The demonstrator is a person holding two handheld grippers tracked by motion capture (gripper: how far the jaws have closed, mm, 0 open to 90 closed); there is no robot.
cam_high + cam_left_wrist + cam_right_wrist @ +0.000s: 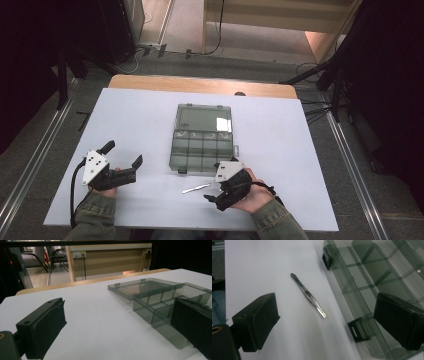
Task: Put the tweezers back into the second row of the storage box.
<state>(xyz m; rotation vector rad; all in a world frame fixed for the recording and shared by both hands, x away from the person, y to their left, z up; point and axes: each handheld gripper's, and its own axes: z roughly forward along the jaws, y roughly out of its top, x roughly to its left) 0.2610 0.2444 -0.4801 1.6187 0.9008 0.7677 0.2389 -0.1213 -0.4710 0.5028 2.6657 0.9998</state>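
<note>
High view: left gripper (pixel 123 154) spread, right gripper (pixel 327 322) spread near tweezers (pixel 308 295).

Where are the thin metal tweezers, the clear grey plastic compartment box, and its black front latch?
Thin metal tweezers (pixel 308 294): right gripper view, mid-shaft.
Clear grey plastic compartment box (pixel 203 148): high view, a divider between compartments.
Black front latch (pixel 359 329): right gripper view, latch face.

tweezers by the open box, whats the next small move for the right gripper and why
Probably lower the right gripper onto the tweezers and close. It is open and empty; the tweezers lie loose on the table between its jaws, just beside the open box.
</note>
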